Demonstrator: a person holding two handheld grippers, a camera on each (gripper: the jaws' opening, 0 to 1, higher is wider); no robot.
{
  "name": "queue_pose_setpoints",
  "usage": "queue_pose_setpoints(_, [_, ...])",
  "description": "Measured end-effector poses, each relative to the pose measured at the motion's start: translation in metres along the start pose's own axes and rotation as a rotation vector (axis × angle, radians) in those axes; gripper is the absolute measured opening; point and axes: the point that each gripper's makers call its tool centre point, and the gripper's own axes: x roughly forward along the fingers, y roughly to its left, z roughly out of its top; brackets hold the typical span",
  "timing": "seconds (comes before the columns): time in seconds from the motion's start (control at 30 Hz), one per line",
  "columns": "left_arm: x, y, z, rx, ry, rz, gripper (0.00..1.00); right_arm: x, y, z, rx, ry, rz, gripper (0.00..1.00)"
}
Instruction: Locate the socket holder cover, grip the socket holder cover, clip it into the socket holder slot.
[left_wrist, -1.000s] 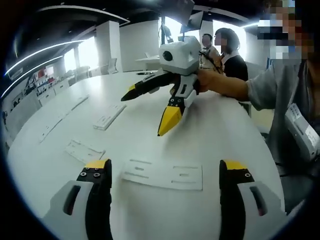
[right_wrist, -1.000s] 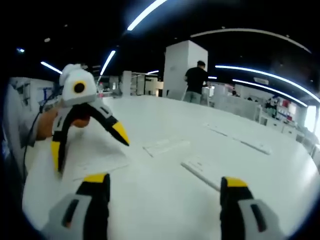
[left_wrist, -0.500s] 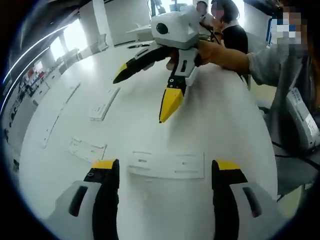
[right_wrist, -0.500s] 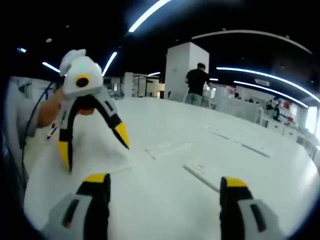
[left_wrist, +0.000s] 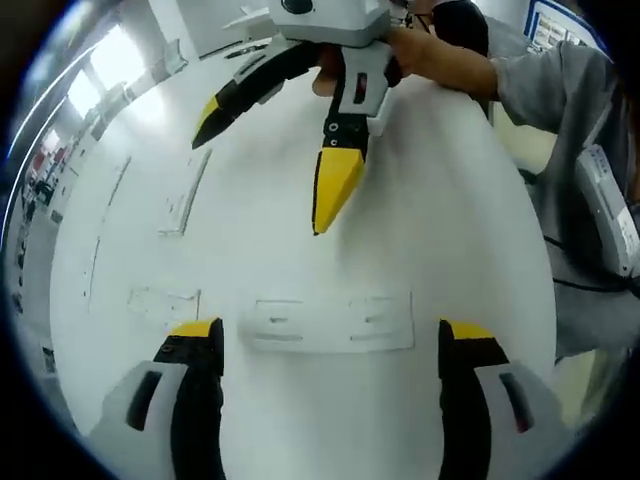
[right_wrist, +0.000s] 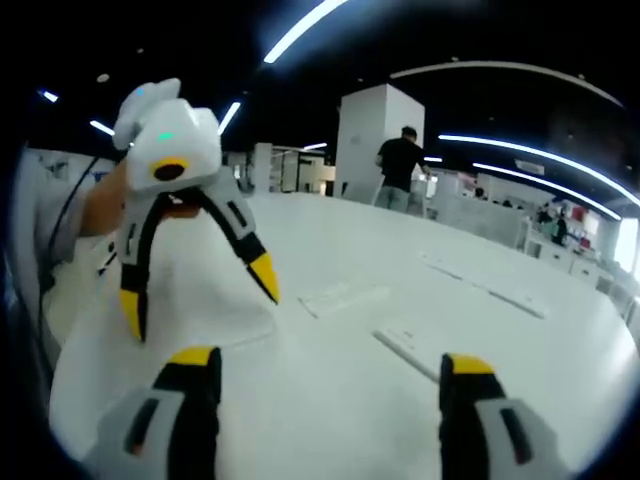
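White flat rectangular slotted plate (left_wrist: 332, 322) lies on the white bench (left_wrist: 450, 230); left hand-held gripper (left_wrist: 330, 345) and right hand-held gripper (right_wrist: 328, 375) both gape wide, empty.

White round table (left_wrist: 450, 250), bare and glossy near its right edge. Beyond its far edge, person in dark top (right_wrist: 401, 165) standing beside tall white pillar (right_wrist: 372, 140). Overhead, bright ceiling light strips (right_wrist: 300, 25).

White plates (left_wrist: 332, 324) on table washed out (slots barely legible); distant strips (right_wrist: 480, 282) too blurred to identify.
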Motion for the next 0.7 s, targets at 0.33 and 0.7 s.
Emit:
queue_pose_setpoints(0.33, [0.0056, -0.0049, -0.0016, 0.015, 0.093, -0.073, 0.82, 0.0009, 0.004, -0.003, -0.014, 0.012, 0.013, 0.9])
queue_pose_setpoints(0.7, [0.0075, -0.0043, -0.0033, 0.041, 0.199, -0.092, 0.81, 0.0026, 0.0081, -0.0065, -0.033, 0.033, 0.028, 0.9])
